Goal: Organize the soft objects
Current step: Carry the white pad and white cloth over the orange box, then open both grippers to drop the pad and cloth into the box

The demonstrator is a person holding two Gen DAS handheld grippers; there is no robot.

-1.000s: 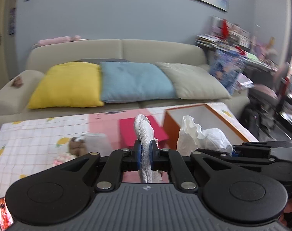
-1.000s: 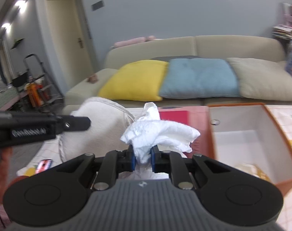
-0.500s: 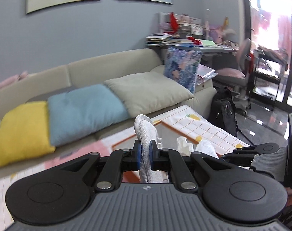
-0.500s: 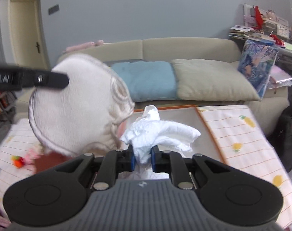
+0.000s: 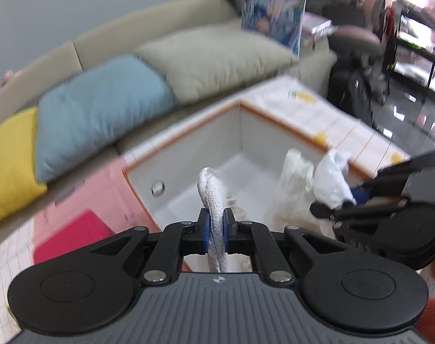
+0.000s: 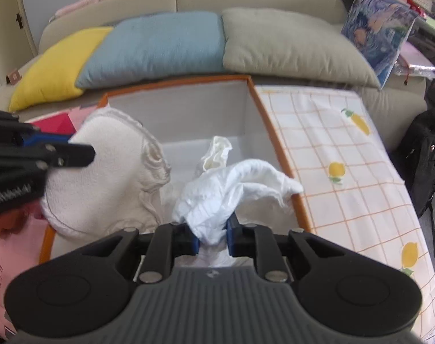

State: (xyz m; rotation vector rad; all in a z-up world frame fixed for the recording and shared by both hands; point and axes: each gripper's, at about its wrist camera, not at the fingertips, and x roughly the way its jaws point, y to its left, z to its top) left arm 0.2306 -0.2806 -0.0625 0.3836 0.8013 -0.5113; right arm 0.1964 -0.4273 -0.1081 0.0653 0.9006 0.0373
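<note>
My left gripper (image 5: 216, 228) is shut on a round cream cloth pad (image 5: 213, 197), which shows edge-on in the left wrist view. In the right wrist view that pad (image 6: 108, 177) hangs over the left side of the orange-rimmed white box (image 6: 188, 111). My right gripper (image 6: 211, 236) has a crumpled white cloth (image 6: 234, 186) between its pads, and its jaws are opening. Both grippers point down into the box (image 5: 188, 154). From the left wrist view the right gripper (image 5: 358, 197) and its white cloth (image 5: 329, 177) sit over the box's right rim.
The box rests on a table with a lemon-print checked cloth (image 6: 346, 154). A pink mat (image 5: 82, 189) and a red square (image 5: 74, 235) lie left of the box. A sofa with yellow, blue (image 6: 160, 43) and beige cushions stands behind. A black bag (image 6: 426, 154) is on the floor at the right.
Both grippers have swung right and dropped from facing the sofa to pointing down over the open box, each carrying its cloth. The right jaws stand slightly wider.
</note>
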